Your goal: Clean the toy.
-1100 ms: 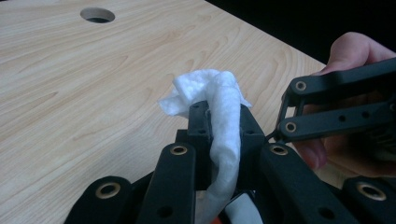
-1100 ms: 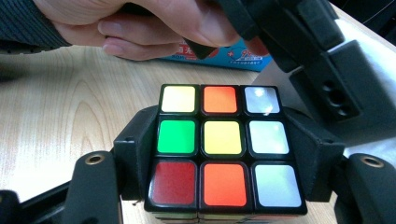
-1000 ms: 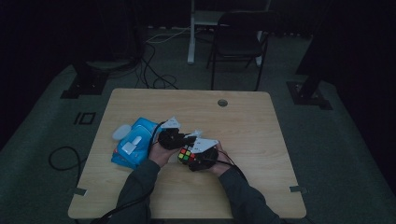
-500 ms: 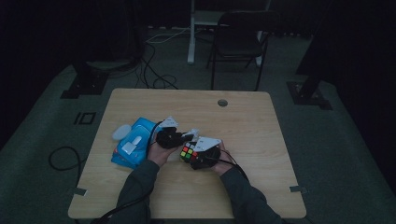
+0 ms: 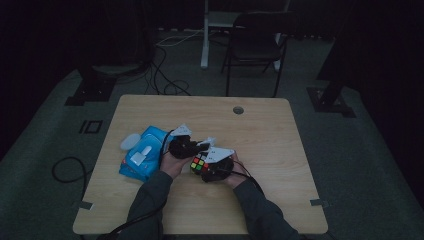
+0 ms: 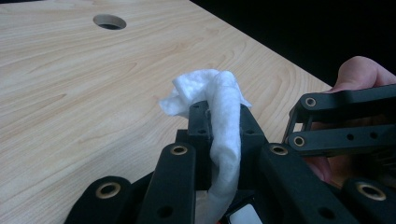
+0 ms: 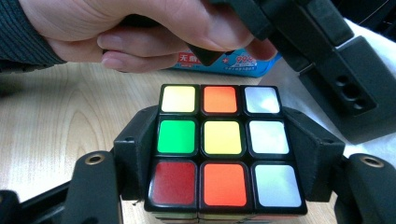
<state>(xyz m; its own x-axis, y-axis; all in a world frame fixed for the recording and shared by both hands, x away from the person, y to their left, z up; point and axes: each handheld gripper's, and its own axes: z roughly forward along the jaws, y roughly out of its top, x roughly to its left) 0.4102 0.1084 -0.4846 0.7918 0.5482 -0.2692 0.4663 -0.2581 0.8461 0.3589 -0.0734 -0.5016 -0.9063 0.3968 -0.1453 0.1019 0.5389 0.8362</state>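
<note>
A colour cube [image 7: 223, 149] sits between the jaws of my right gripper [image 7: 223, 154], which is shut on its two sides; in the high view the cube [image 5: 199, 163] shows at the table's middle. My left gripper [image 6: 219, 126] is shut on a white wipe [image 6: 224, 121], which stands folded up between its jaws. From above, the left gripper [image 5: 186, 146] sits just left of and behind the right gripper [image 5: 212, 165], the two close together. A white patch of the wipe [image 7: 299, 88] lies beside the cube's right edge, under the left gripper's black body.
A blue pack of wipes [image 5: 145, 157] lies on the wooden table [image 5: 280, 150] left of the hands, with a white piece [image 5: 131, 141] beside it. A cable hole [image 5: 238, 109] is at the far side. A dark chair [image 5: 255, 45] stands beyond the table.
</note>
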